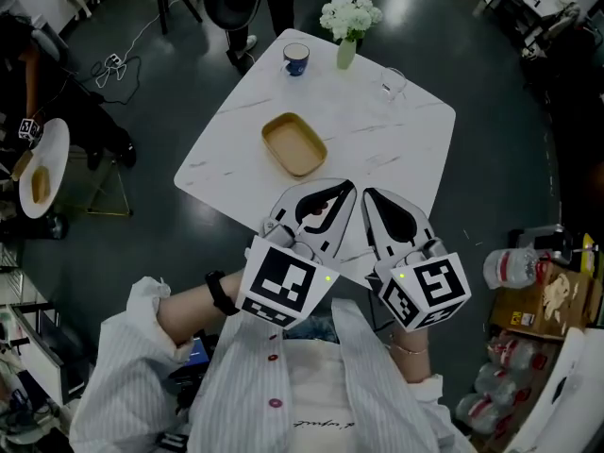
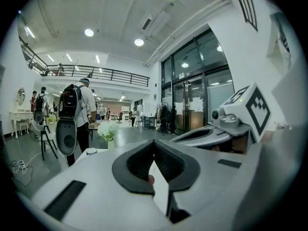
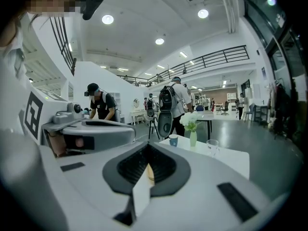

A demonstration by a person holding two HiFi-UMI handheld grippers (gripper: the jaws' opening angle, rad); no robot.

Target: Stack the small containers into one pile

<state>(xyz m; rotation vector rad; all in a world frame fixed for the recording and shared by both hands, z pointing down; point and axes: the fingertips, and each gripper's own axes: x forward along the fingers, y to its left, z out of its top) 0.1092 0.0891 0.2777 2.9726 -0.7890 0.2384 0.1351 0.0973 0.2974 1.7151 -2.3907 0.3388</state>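
A tan rectangular container [image 1: 294, 144] sits open side up on the white marble table [image 1: 415, 149], left of its middle. I cannot tell whether it is one container or several nested. Both grippers hover side by side over the table's near edge, short of the container. The left gripper [image 1: 347, 187] is shut with nothing between its jaws, also seen in its own view [image 2: 154, 148]. The right gripper [image 1: 368, 194] is likewise shut and empty [image 3: 147, 153]. Their tips nearly meet.
At the table's far side stand a blue cup [image 1: 296, 58], a green vase of white flowers [image 1: 347, 28] and a clear glass [image 1: 394, 83]. People with backpacks stand beyond the table [image 3: 171, 105]. Boxes and bottles crowd the floor at the right [image 1: 528, 281].
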